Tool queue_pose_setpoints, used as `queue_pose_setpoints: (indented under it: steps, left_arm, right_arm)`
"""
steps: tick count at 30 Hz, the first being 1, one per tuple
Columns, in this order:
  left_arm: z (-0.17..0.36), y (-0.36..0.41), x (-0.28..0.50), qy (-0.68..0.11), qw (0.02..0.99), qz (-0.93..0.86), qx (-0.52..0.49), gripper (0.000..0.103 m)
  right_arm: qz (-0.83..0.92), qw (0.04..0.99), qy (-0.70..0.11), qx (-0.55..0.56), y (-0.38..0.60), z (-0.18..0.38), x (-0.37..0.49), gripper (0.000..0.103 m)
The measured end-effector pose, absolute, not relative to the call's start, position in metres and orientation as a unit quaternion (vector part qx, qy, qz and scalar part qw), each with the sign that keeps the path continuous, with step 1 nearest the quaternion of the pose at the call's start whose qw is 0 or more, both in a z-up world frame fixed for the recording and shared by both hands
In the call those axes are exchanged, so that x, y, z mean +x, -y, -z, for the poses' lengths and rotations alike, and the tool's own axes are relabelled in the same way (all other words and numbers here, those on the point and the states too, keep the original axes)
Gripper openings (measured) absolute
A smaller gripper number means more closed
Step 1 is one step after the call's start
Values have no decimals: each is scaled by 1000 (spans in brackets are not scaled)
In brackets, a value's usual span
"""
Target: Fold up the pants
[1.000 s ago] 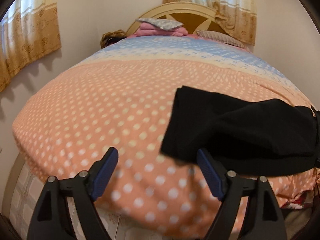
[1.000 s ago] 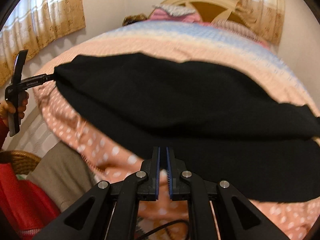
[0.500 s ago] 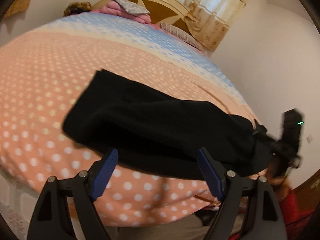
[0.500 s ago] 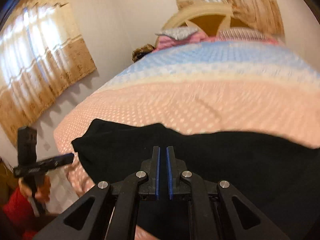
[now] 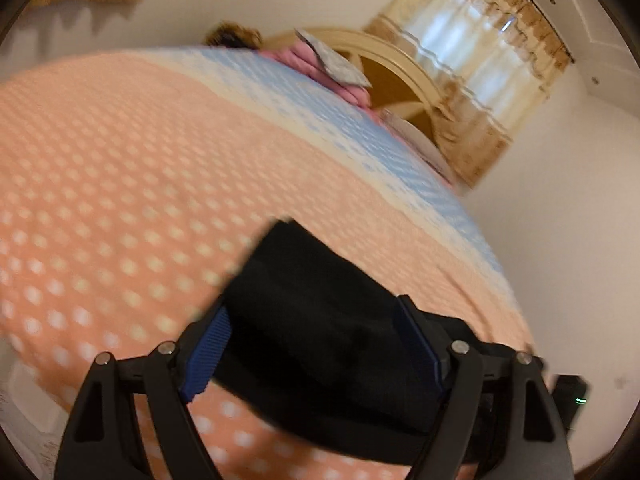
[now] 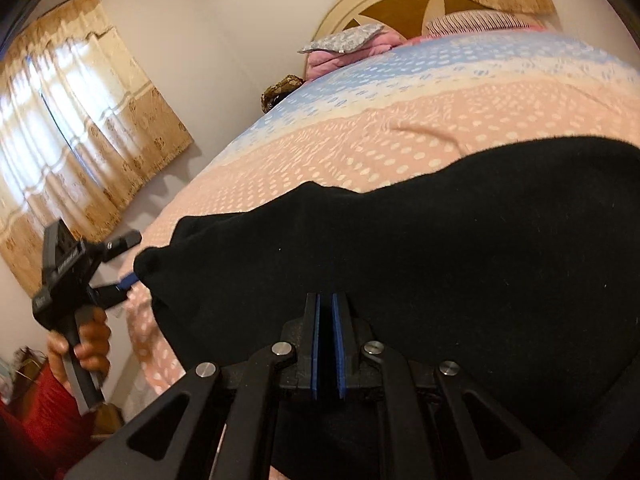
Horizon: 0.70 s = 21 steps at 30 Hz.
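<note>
Both jaws (left wide) over pants [image 5: 320,332]

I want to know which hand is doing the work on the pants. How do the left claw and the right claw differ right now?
The left claw stands wide open; the right claw is shut. The left claw straddles one end of the black pants without visibly pressing them; whether the right claw pinches any cloth I cannot tell. Both are black with blue pads and point down at the pants on the bed.
</note>
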State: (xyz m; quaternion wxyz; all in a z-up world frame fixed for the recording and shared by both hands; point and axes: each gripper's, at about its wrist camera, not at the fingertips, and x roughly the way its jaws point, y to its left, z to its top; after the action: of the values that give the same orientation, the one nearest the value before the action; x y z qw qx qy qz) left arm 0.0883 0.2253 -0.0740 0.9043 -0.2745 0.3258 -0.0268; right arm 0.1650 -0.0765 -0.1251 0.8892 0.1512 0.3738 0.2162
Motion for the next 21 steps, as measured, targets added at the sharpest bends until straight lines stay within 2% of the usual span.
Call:
queue_pose_setpoints:
  steps: [2, 3, 9, 13, 17, 19, 20, 21]
  left_arm:
    - [84, -224, 91, -357, 906, -13, -228, 75]
    - [91, -223, 93, -379, 902, -23, -208, 66]
    - [87, -209, 88, -370, 915, -31, -157, 52]
    - [71, -202, 98, -352, 927, -49, -117, 49]
    - [61, -211, 99, -329, 935, -95, -95, 49]
    - [55, -214, 97, -318, 938, -106, -89, 50]
    - [54, -215, 96, -315, 939, -102, -90, 50]
    - [54, -213, 96, -316, 940, -92, -91, 50]
  right_arm:
    - [-214, 891, -373, 146, 80, 126, 163, 7]
    - [-213, 891, -373, 146, 81, 126, 163, 7]
    - [-206, 897, -371, 121, 78, 123, 159, 7]
    - [-197, 893, -388, 114, 79, 110, 157, 7]
    - [-213, 904, -357, 97, 78, 88, 131, 9]
    - [-222, 906, -353, 80, 73, 84, 122, 36]
    - [-229, 906, -349, 69, 68, 84, 117, 68]
    - [-231, 908, -344, 60, 63, 84, 114, 81]
